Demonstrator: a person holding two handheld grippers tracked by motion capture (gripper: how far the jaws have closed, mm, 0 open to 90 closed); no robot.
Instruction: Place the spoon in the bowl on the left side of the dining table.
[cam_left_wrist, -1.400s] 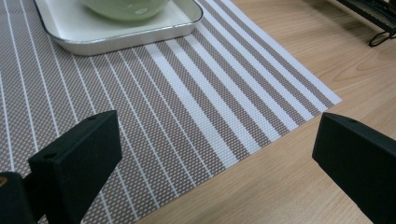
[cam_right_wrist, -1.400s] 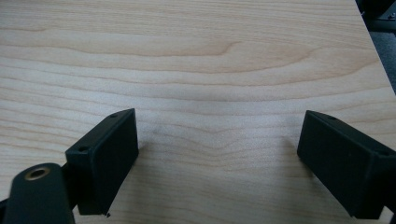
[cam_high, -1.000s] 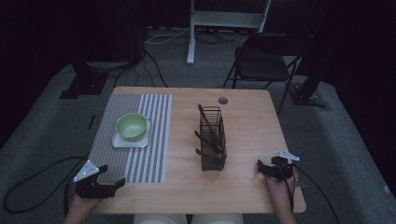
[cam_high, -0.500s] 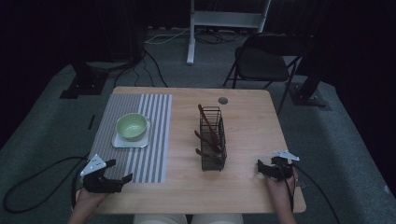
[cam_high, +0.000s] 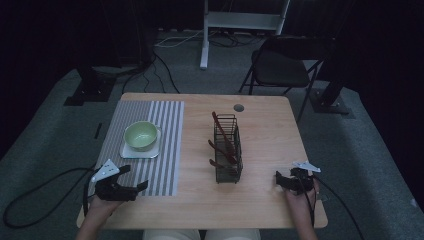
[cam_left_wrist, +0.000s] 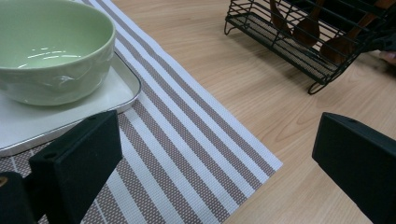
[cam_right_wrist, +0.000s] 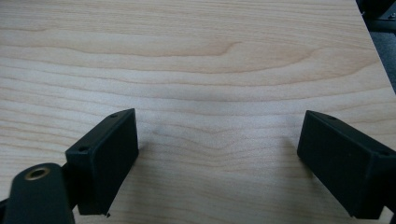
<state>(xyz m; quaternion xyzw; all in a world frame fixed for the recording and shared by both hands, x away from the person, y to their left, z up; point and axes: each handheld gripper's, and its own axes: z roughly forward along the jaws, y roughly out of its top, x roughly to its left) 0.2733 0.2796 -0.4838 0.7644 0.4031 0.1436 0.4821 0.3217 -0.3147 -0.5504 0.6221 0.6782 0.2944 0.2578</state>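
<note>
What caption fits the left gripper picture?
Open left gripper over a striped mat, near a green bowl.

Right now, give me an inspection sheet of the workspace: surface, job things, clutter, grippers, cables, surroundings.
Surface: light wooden table, striped grey-and-white placemat on its left half.
Job's things: pale green ceramic bowl on a white square tray; black wire basket holding brown wooden utensils.
Clutter: nothing seen.
Grippers: left hand-held gripper open over the placemat's near edge; right hand-held gripper open over bare wood.
Cables: black cable trailing left across the floor.
Surroundings: black folding chair, grey carpet.
</note>
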